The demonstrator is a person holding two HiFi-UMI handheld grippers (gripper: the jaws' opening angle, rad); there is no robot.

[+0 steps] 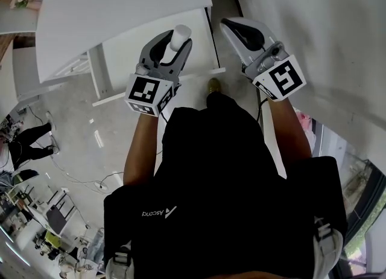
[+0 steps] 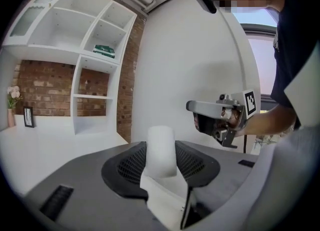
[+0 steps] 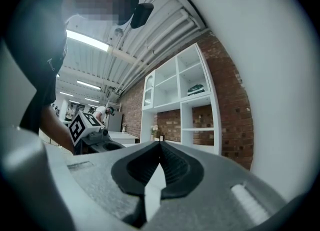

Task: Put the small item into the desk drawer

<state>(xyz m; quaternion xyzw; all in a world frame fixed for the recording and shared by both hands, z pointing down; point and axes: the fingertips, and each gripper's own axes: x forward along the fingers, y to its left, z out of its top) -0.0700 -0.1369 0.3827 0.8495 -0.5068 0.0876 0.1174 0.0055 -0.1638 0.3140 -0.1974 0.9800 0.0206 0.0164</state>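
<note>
Small item (image 1: 180, 35): white cylinder, pinched upright between the jaws of the left gripper (image 1: 174, 47), held in the air near the white desk (image 1: 120, 6). Right gripper (image 1: 232, 27): jaws pressed together, nothing held. Drawer: not made out. Risk: the smooth round piece could be dropped if the grip is loosened early.

- The bottom of the white item (image 1: 181, 32) is hidden between the jaws of the left hand-held gripper (image 1: 175, 43).
- The worktop (image 1: 120, 6) is cut off by the top edge.
- The green thing (image 2: 105, 50) on the shelf (image 2: 100, 59) is too small to tell.
</note>
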